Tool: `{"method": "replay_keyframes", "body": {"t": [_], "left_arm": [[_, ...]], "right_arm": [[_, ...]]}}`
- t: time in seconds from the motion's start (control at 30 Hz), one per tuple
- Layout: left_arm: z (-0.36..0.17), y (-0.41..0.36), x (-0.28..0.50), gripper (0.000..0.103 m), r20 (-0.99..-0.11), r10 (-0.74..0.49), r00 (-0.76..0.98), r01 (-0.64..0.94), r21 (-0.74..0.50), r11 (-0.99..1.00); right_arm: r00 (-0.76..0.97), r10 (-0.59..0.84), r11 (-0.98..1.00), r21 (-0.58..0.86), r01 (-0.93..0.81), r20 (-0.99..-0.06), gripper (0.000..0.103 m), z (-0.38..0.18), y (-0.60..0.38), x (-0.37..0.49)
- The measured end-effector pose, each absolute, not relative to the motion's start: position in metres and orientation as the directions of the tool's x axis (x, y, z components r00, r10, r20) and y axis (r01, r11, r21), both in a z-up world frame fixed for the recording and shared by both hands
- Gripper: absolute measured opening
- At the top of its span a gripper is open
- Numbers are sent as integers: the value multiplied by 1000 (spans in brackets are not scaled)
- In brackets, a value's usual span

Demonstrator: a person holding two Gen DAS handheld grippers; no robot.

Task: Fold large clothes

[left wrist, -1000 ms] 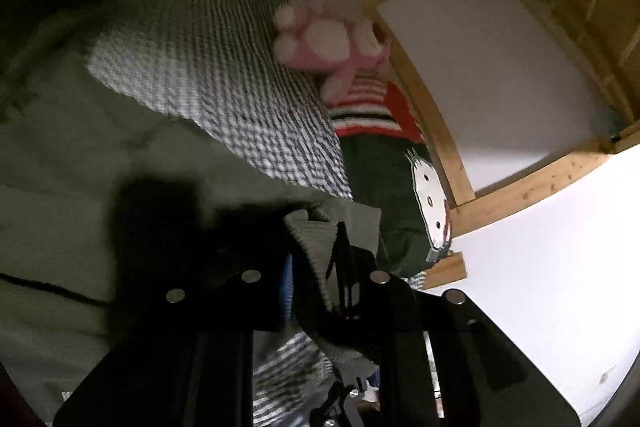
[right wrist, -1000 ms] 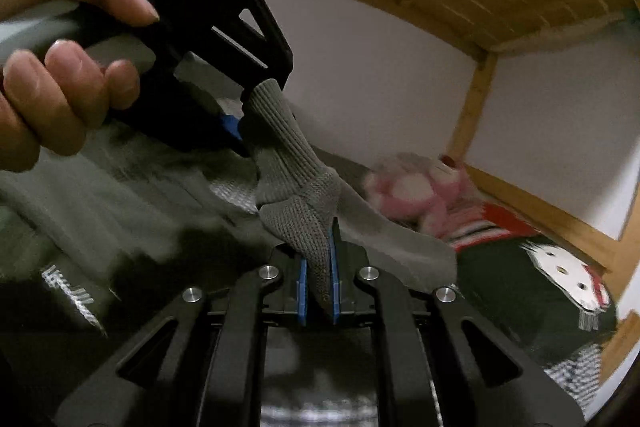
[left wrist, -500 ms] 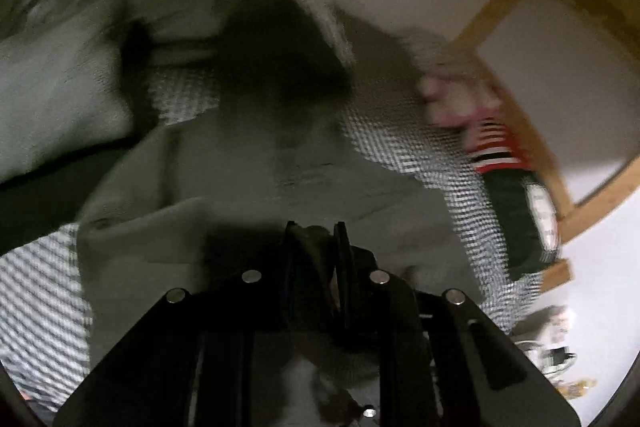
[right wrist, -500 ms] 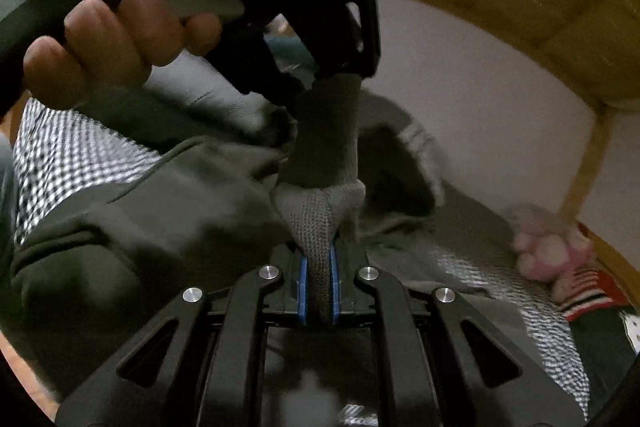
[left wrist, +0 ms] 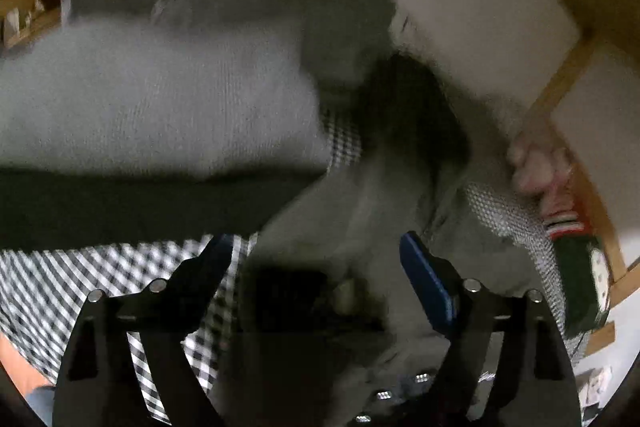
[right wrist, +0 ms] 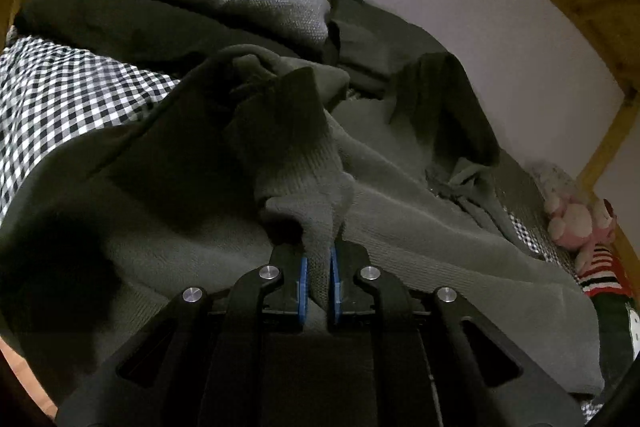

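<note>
Left gripper (left wrist: 316,259): jaws spread wide, gripping nothing; view motion-blurred. Right gripper (right wrist: 319,269): jaws pinched narrow on a ribbed cuff of the grey-green knit sweater (right wrist: 400,239). Sweater lies rumpled across the checked bedsheet (right wrist: 60,95). Pink plush toy (right wrist: 576,223) sits by the wooden bed frame (right wrist: 608,147)

Large grey-green knitted sweater (right wrist: 400,227), spread rumpled across the black-and-white checked bedsheet (right wrist: 60,95), ribbed cuff bunched upward at mid-garment, far edge heaped in folds beyond the sheet's visible patch.
</note>
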State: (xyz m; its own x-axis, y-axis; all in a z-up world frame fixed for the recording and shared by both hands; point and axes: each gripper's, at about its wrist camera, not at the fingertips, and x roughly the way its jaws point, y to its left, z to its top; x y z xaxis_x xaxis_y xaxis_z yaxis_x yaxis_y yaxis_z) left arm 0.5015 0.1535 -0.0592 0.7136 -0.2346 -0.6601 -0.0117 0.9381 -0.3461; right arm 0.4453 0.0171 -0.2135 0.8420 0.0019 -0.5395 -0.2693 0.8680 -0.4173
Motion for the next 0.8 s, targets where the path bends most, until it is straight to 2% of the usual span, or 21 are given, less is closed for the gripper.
{"method": "replay_keyframes", "body": {"t": [0.07, 0.1, 0.17, 0.2, 0.23, 0.27, 0.33, 0.47, 0.57, 0.67, 0.73, 0.8], "left_arm": [[-35, 148, 494, 94, -619, -255, 743, 36, -344, 938], [-22, 139, 491, 94, -601, -284, 747, 77, -346, 935], [-10, 122, 488, 94, -593, -348, 726, 151, -356, 922], [-7, 111, 485, 94, -586, -376, 718, 185, -360, 915], [-6, 102, 488, 94, -585, -381, 716, 198, -353, 915], [-7, 93, 489, 94, -586, -378, 716, 208, -338, 918], [-18, 75, 491, 94, -597, -376, 709, 217, -323, 921], [-71, 46, 505, 94, -678, -352, 645, 185, -308, 933], [-121, 33, 508, 94, -738, -276, 616, 125, -255, 959], [-169, 25, 512, 95, -787, -181, 590, 76, -169, 983], [-183, 13, 501, 97, -747, -109, 656, 129, -32, 991], [-188, 10, 494, 97, -714, -85, 695, 142, 20, 990]], "right_arm": [[844, -7, 869, -420, -260, -537, 22, -213, 22, 447], [840, 28, 870, -401, -288, -542, 35, -211, 24, 443], [821, 136, 868, -333, -369, -555, 69, -202, 20, 432], [790, 280, 847, -247, -470, -545, 93, -191, 14, 415], [793, 370, 834, -204, -513, -484, 97, -177, 5, 394], [799, 411, 830, -183, -528, -440, 97, -166, -6, 377], [799, 434, 835, -147, -530, -415, 97, -152, -27, 359], [866, 310, 929, -70, -365, -392, 99, -137, -98, 359], [862, 38, 999, -11, -51, -506, 99, -150, -177, 403], [775, -63, 990, 57, 126, -628, 99, -173, -230, 440], [684, -72, 986, 53, 160, -726, 99, -197, -249, 465], [663, -116, 992, -54, 113, -740, 99, -205, -238, 470]]}}
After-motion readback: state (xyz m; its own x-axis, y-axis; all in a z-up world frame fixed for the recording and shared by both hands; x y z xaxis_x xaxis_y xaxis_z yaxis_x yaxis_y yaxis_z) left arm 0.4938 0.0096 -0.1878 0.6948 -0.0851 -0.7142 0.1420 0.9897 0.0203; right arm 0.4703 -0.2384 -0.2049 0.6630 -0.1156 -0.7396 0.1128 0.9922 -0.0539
